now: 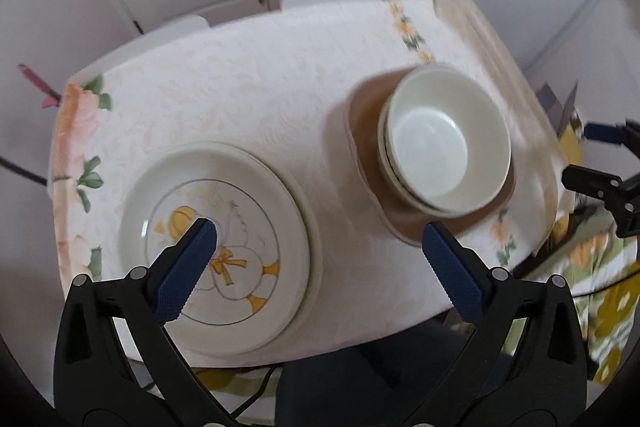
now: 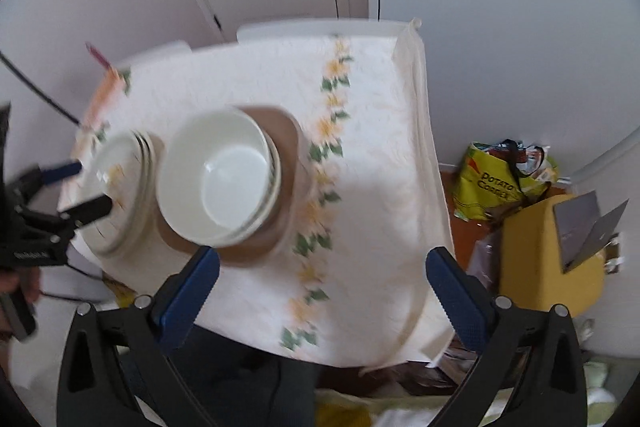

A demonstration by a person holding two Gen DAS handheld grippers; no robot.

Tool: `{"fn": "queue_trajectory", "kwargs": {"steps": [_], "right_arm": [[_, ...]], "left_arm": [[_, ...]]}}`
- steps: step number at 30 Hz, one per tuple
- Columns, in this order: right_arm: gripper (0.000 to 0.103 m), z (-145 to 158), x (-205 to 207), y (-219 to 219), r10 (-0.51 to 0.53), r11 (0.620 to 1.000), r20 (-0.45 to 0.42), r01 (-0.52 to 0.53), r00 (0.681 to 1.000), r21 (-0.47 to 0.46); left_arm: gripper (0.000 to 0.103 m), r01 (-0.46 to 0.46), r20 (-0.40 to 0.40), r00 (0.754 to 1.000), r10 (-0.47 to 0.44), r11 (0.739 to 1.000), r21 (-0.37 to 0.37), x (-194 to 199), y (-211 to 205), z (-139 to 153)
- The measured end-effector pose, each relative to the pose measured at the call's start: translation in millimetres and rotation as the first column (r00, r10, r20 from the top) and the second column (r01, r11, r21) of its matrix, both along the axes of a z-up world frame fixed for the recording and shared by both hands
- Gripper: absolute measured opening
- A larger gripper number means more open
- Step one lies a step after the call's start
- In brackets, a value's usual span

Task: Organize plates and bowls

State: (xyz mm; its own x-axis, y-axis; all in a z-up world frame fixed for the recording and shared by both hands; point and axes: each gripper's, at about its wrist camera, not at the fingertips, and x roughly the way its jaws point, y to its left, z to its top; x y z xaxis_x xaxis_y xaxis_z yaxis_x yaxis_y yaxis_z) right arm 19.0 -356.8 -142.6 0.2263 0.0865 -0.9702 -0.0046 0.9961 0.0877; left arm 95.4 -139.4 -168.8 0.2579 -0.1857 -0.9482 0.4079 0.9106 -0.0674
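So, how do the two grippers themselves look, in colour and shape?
Both look alike. The left gripper and the right gripper each have a black angular frame with triangular cut-outs, silver round pivot pins, and two blue finger pads with a fine knurled texture. No sleeves are visible.

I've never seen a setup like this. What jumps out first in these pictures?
The stack of white bowls on a brown mat, right of centre on the flowered tablecloth. Left of it sits a stack of plates, the top one painted with a yellow bow. In front, both the left gripper and the right gripper hang wide open, holding nothing.
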Motion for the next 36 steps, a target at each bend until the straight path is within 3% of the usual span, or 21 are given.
{"fn": "queue_trajectory", "kwargs": {"steps": [7, 10, 14, 16, 18, 21, 24, 32, 36], "right_arm": [[0.099, -38.3, 17.9, 8.2, 0.056, 0.998, -0.113, -0.056, 0.992, -0.001], [0.085, -48.2, 26.0, 14.1, 0.083, 0.996, -0.15, -0.084, 0.985, 0.0], [0.066, -62.2, 36.7, 21.6, 0.128, 0.992, -0.207, -0.126, 0.97, 0.022], [0.056, -70.6, 42.7, 25.6, 0.156, 0.988, -0.238, -0.149, 0.959, 0.05], [0.047, -76.1, 46.3, 28.9, 0.174, 0.985, -0.256, -0.164, 0.951, 0.06], [0.034, -80.4, 49.5, 31.2, 0.195, 0.98, -0.257, -0.177, 0.947, 0.09], [0.031, -86.3, 50.3, 31.9, 0.203, 0.978, -0.256, -0.182, 0.945, 0.105], [0.018, -101.9, 47.1, 36.6, 0.215, 0.968, -0.203, -0.18, 0.955, 0.175], [0.018, -101.1, 42.2, 42.0, 0.239, 0.964, -0.139, -0.218, 0.961, 0.153]], "left_arm": [[0.074, 0.036, -0.149, 0.988, -0.036, 0.999, -0.003, 14.5, -15.5, -36.9], [0.073, 0.044, -0.174, 0.984, -0.046, 0.999, -0.015, 19.0, -21.2, -43.3], [0.07, 0.103, -0.135, 0.986, -0.094, 0.993, 0.057, 20.2, -35.8, -45.2], [0.05, 0.128, -0.158, 0.98, -0.119, 0.99, 0.051, 21.5, -41.3, -48.8], [0.049, 0.129, -0.177, 0.977, -0.119, 0.991, 0.046, 23.4, -44.6, -52.1], [0.042, 0.147, -0.17, 0.976, -0.135, 0.987, 0.063, 21.2, -53.9, -60.9], [0.032, 0.126, -0.195, 0.974, -0.118, 0.992, 0.031, 21.5, -57.6, -71.8], [0.016, 0.062, -0.169, 0.983, -0.067, 0.997, -0.038, 19.3, -63.3, -93.2], [0.016, 0.043, -0.111, 0.993, -0.048, 0.998, -0.048, 16.8, -63.9, -92.8]]}}
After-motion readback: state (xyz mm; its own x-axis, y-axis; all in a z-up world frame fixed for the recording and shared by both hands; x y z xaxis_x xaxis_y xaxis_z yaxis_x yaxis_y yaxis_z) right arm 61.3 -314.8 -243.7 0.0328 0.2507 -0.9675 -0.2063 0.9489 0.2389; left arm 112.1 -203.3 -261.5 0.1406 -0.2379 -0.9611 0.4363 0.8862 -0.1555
